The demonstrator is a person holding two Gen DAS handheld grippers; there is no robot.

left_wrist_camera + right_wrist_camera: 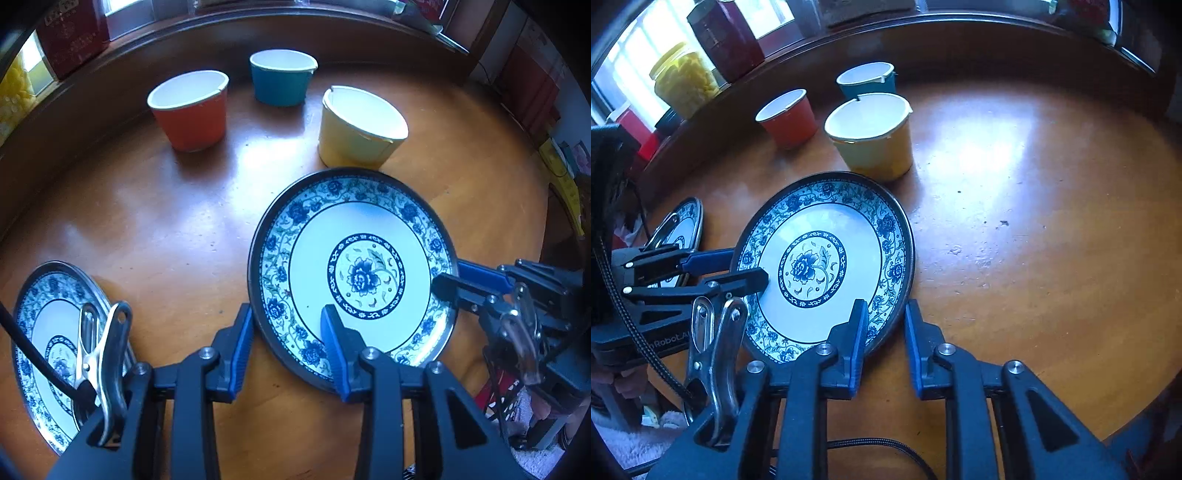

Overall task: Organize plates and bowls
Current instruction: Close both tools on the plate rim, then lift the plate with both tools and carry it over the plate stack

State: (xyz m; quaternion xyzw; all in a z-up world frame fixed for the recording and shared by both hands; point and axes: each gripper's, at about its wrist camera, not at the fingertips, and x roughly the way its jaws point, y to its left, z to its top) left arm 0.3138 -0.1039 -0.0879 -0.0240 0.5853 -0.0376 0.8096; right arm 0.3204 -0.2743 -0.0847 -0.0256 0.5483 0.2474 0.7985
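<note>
Polished wooden table (1034,221) under window light: a blue-patterned plate (354,273) is straddled at opposite rim edges by the left gripper (288,332) and right gripper (884,332), jaws apart, for a balanced two-sided lift; three bowls (192,107) are left behind it.

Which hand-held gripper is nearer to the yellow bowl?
Right, by a small margin. The right hand-held gripper straddles the big plate's rim on the yellow bowl's side; the left hand-held gripper straddles the rim on the side toward the second plate.
</note>
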